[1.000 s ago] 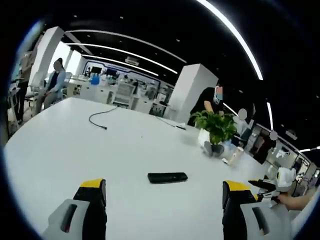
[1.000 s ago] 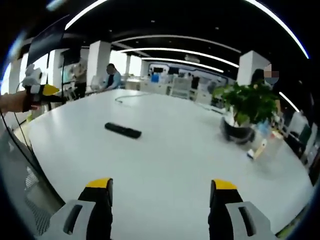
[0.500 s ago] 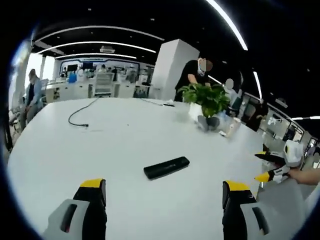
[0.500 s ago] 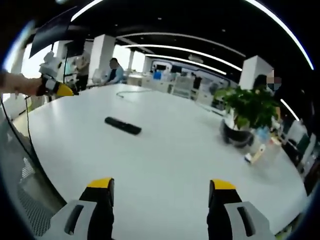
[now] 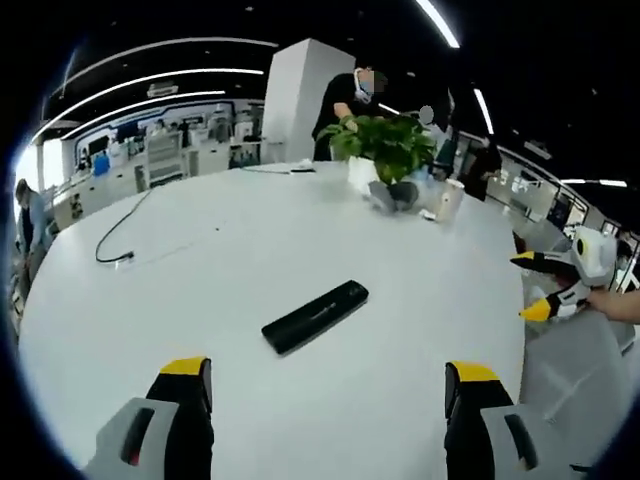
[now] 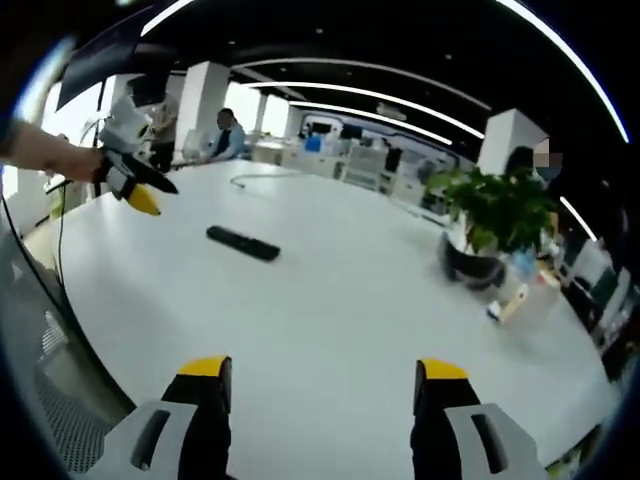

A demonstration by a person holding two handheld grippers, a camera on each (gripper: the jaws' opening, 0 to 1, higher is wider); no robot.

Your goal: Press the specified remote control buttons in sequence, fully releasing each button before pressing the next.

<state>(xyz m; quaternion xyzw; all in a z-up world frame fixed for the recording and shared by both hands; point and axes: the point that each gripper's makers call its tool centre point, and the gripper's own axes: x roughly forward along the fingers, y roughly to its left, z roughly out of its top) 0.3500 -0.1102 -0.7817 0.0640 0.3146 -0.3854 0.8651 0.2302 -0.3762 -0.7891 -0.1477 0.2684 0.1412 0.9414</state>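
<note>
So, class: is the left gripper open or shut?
Open: the left gripper shows its two yellow-tipped jaws wide apart, gripping nothing.

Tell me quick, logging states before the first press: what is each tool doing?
Left tool: open, holding nothing, above the table short of the remote control.
Right tool: open, holding nothing.

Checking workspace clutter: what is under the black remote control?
The remote control lies flat on bare white table; nothing shows beneath it. Its underside is hidden.
</note>
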